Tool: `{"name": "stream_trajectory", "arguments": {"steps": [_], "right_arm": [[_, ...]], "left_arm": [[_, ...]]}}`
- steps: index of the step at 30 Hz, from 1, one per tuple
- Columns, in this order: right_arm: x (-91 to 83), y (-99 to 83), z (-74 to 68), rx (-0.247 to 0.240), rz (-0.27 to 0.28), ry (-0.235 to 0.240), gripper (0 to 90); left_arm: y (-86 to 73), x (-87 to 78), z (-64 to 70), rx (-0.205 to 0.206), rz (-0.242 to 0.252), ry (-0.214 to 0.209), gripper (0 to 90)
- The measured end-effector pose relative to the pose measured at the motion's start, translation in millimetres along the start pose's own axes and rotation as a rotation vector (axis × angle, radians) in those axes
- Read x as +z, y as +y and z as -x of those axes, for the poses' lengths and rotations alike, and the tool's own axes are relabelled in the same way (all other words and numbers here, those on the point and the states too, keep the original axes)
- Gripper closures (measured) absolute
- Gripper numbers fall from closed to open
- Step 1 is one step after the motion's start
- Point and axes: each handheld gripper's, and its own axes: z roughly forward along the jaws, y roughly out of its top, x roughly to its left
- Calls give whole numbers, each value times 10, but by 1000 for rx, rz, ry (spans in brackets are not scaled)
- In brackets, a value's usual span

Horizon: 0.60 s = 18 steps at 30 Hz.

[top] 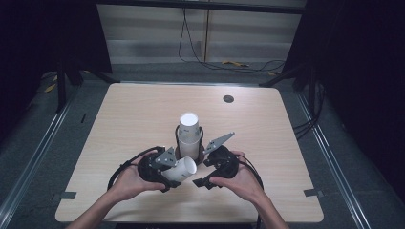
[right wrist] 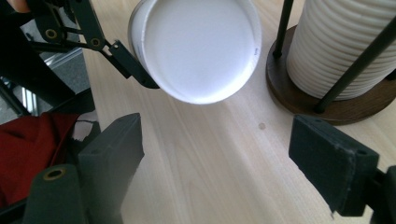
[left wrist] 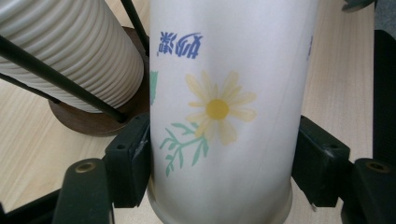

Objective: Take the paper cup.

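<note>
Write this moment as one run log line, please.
left hand-held gripper: shut on paper cup | right hand-held gripper: open, empty | cup stack in holder: upright

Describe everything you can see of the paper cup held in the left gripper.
The paper cup is white and smooth, printed with a yellow daisy, green leaves and blue characters. The left gripper clamps its wall from both sides, a black pad on each. It lies tipped on its side above the table, its flat white bottom turned toward the right gripper, which is open and apart from it. It sits just in front of the cup stack in its wooden-based rack.
</note>
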Motion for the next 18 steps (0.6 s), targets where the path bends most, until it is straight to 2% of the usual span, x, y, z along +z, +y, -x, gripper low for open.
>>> {"name": "stream_trajectory", "arguments": {"steps": [3, 7, 8, 18], "right_arm": [[-2, 16, 2, 18, -23, 15, 183], [-11, 29, 17, 17, -28, 8, 196], [-24, 31, 30, 19, -23, 12, 223], [51, 96, 53, 10, -117, 49, 223]], "left_arm": [[2, 13, 0, 9, -6, -6, 306], [4, 22, 3, 16, -19, -17, 305], [-1, 40, -2, 13, -30, -20, 305], [-17, 117, 2, 21, -68, -28, 305]]}}
